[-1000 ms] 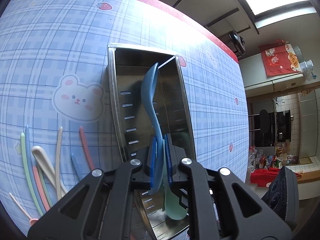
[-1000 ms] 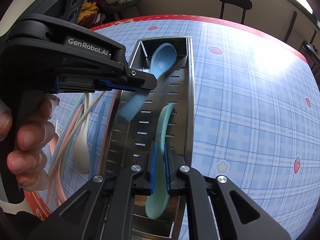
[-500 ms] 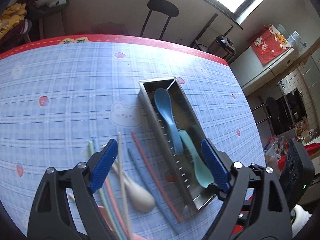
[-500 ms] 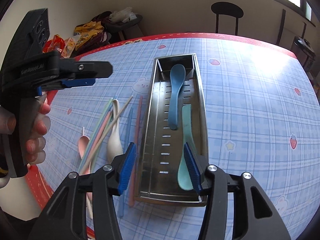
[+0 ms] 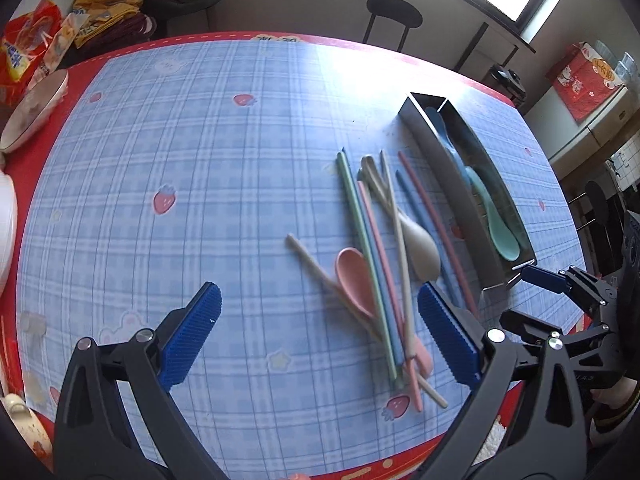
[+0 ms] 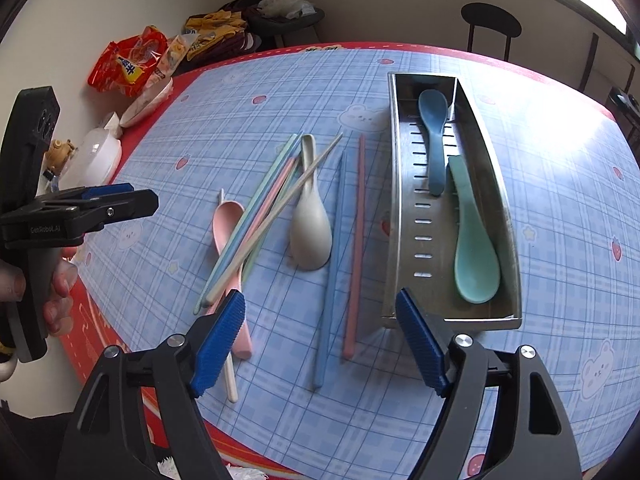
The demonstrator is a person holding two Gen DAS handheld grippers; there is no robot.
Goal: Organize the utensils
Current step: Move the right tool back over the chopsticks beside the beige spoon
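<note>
Both spoons released since earlier frame: blue spoon (image 6: 434,136) and green spoon (image 6: 474,240) now lie in metal tray (image 6: 396,200). Left gripper (image 5: 320,336) and right gripper (image 6: 320,340) jaws have just been opening, nothing between them. Loose pile ahead, left of tray. Judged next: grasp pink spoon (image 5: 354,280) or beige spoon (image 6: 310,224).

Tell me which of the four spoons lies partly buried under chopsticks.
The pink spoon on the table: chopsticks cross its bowl. The beige spoon has only one across its handle; the blue and green ones lie in the tray.
</note>
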